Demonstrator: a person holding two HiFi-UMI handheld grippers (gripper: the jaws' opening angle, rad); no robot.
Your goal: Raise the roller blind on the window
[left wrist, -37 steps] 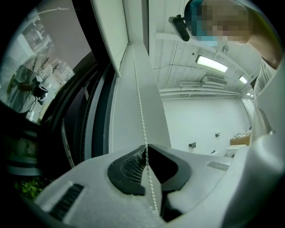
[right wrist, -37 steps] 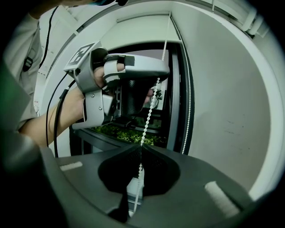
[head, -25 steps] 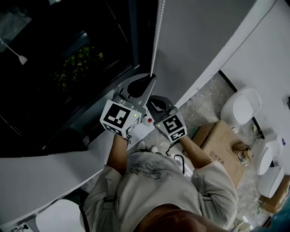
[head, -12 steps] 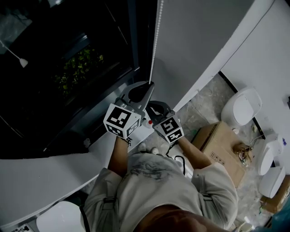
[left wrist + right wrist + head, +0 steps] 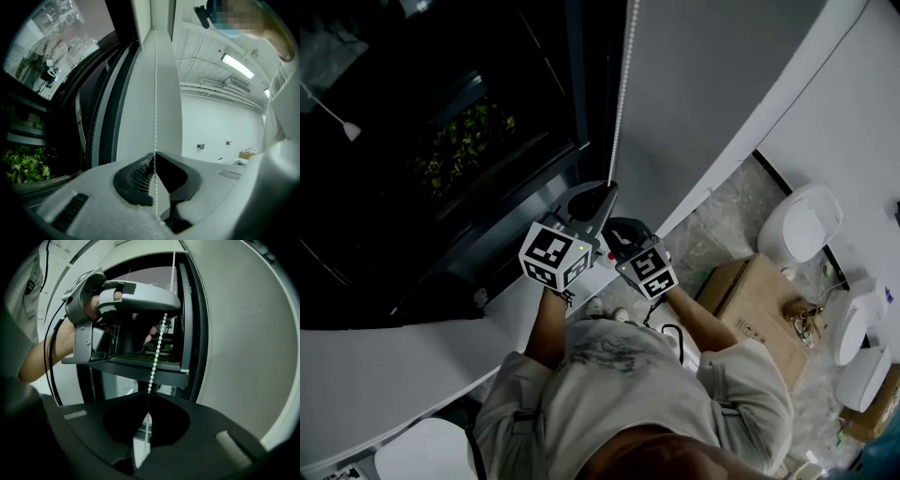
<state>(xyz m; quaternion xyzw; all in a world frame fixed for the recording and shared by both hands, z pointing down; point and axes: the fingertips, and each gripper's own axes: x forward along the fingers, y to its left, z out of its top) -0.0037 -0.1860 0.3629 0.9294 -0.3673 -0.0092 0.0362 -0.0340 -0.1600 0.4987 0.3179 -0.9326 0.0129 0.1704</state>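
Observation:
A white bead chain [image 5: 622,89] hangs down beside the dark window [image 5: 441,122]. My left gripper [image 5: 607,187] is shut on the chain, which is pinched between its ribbed pads [image 5: 140,171] in the left gripper view. The chain [image 5: 155,93] runs straight up from there along the pale frame. Just below, my right gripper [image 5: 612,228] is shut on the same chain [image 5: 157,352], its black jaws meeting at their tips [image 5: 148,396]. From the right gripper view the left gripper [image 5: 171,308] sits directly above, with a hand on it. I cannot tell where the blind's fabric is.
A white sill [image 5: 403,361] runs under the window. Green plants [image 5: 464,141] show outside the glass. On the stone floor at right lie a cardboard box [image 5: 759,300] and several white rounded shells [image 5: 802,220]. A grey wall [image 5: 712,84] rises right of the chain.
Both grippers have come down together, staying shut on the bead chain, and sit a little closer to the person's body than before.

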